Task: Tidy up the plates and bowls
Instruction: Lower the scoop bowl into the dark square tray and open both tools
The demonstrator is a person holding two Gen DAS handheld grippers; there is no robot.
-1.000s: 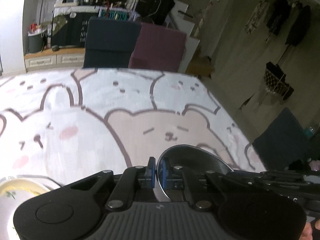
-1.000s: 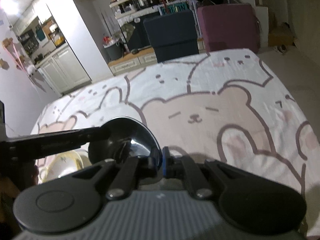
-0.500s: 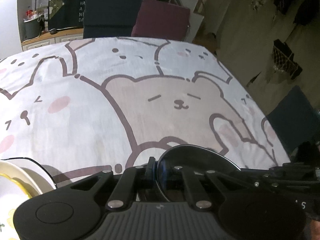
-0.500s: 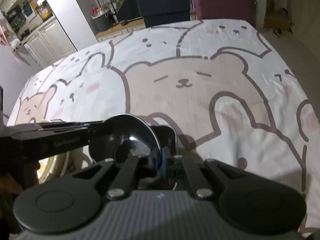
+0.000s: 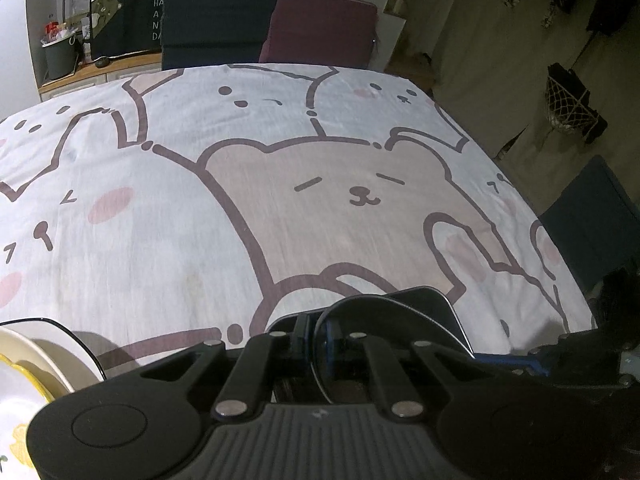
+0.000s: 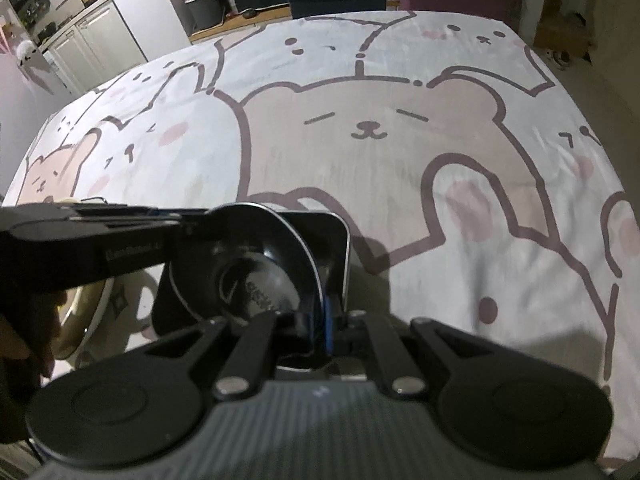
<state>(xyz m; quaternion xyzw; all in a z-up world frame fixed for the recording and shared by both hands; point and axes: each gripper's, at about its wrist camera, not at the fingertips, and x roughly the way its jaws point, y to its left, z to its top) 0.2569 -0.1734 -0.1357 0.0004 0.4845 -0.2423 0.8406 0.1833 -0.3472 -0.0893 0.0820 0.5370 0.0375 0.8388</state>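
A dark glossy bowl (image 6: pixel 256 272) is held low over the table between both grippers. My left gripper (image 5: pixel 318 334) is shut on the bowl's (image 5: pixel 384 312) left rim, blue pads pinching the edge. On the opposite rim my right gripper (image 6: pixel 322 320) is shut too. Under the bowl lies a dark square plate (image 6: pixel 338 240) with rounded corners, whose corner (image 5: pixel 446 304) also shows in the left wrist view. Whether the bowl touches the plate I cannot tell. A cream plate with yellow trim (image 5: pixel 24 364) sits on the table at the left.
The table wears a white cloth with cartoon bears (image 5: pixel 320 184). At its far edge stand a dark blue chair (image 5: pixel 216 20) and a maroon chair (image 5: pixel 320 32). Another dark chair (image 5: pixel 592 216) stands off the right side. A hand (image 6: pixel 24 320) grips the left tool.
Both grippers have come down toward the table with the bowl between them. The dark square plate has come into view right under the bowl.
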